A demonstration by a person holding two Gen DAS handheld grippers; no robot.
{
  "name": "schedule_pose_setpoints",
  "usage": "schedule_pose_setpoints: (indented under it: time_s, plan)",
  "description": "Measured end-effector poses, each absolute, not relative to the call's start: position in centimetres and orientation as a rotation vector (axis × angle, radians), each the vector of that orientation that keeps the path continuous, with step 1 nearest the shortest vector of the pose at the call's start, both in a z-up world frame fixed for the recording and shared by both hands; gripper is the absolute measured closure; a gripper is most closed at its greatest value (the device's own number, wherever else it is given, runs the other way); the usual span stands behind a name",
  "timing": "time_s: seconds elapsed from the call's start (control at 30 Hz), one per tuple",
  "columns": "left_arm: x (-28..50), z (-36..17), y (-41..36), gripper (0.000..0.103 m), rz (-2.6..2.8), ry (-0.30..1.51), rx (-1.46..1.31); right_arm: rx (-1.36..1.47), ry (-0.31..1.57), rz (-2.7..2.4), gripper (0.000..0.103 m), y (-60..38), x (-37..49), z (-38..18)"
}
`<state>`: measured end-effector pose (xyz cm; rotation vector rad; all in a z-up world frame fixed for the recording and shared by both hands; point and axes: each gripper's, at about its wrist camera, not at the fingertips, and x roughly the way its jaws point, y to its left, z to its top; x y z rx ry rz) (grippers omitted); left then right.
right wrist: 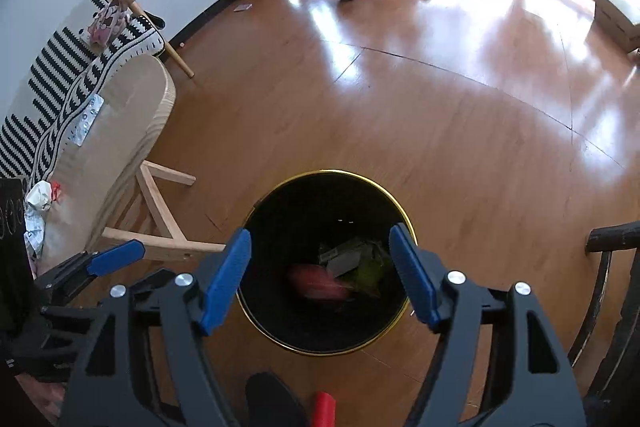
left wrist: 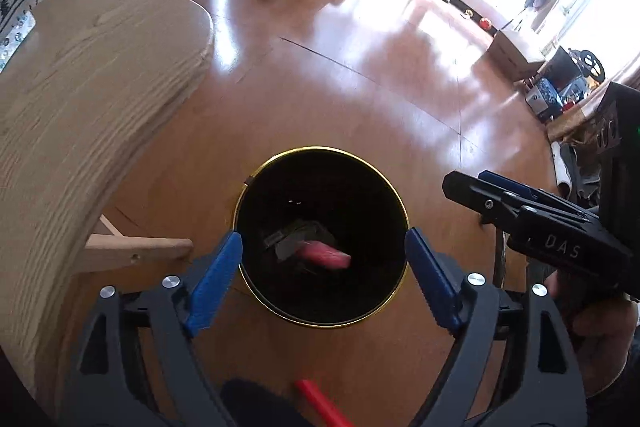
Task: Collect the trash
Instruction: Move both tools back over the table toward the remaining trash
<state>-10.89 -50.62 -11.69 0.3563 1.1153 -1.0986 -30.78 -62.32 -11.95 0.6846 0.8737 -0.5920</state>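
Trash (left wrist: 324, 254); "DAS" on right tool (left wrist: 464, 187)

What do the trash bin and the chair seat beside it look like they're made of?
Trash bin: black wall with a thin, shiny gold rim that glints like metal; the body could be painted metal or plastic, it is too dark to settle. Chair seat: light wood with clear grain lines on top and along its rounded edge, matte, resting on a pale wooden frame.

Under the blue pads (left wrist: 216, 279): a black bin (left wrist: 320, 321) (gold-rimmed) holding a pink wrapper (left wrist: 325, 255); left, a black-and-white striped cushion (right wrist: 48, 99).
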Motion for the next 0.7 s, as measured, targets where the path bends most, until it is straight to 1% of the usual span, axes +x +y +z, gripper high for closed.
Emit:
schedule_pose_setpoints:
  time_s: [0.13,0.23,0.3,0.4,0.5,0.53,0.6,0.7]
  plan:
    - [-9.8,-10.1,-49.1,0.019,-1.106,1.105,0.285,0.656,0.862,-0.582,0.031,-61.6,-29.8,-10.1]
    - [-7.6,-7.3,-46.7,0.019,-1.099,1.092,0.181,0.613,0.836,-0.557,0.029,-60.5,-27.9,-7.5]
    - [-5.3,-4.4,-43.5,0.019,-1.071,1.05,0.111,0.568,0.806,-0.524,0.027,-59.1,-25.7,-5.2]
    - [-2.0,0.0,-37.7,0.015,-0.96,0.943,0.073,0.512,0.774,-0.456,0.025,-56.2,-21.8,-2.3]
    - [1.0,3.2,-29.5,0.012,-0.801,0.843,0.047,0.445,0.756,-0.324,0.023,-50.5,-15.8,0.6]
    - [1.6,3.7,-27.5,0.012,-0.76,0.825,0.041,0.422,0.757,-0.278,0.023,-48.3,-13.9,1.2]
    - [3.3,4.3,-21.0,0.012,-0.624,0.784,0.034,0.379,0.761,-0.192,0.023,-44.2,-10.5,2.2]
    - [5.0,4.1,-13.3,0.011,-0.477,0.76,0.011,0.305,0.78,-0.041,0.023,-36.1,-4.6,3.1]
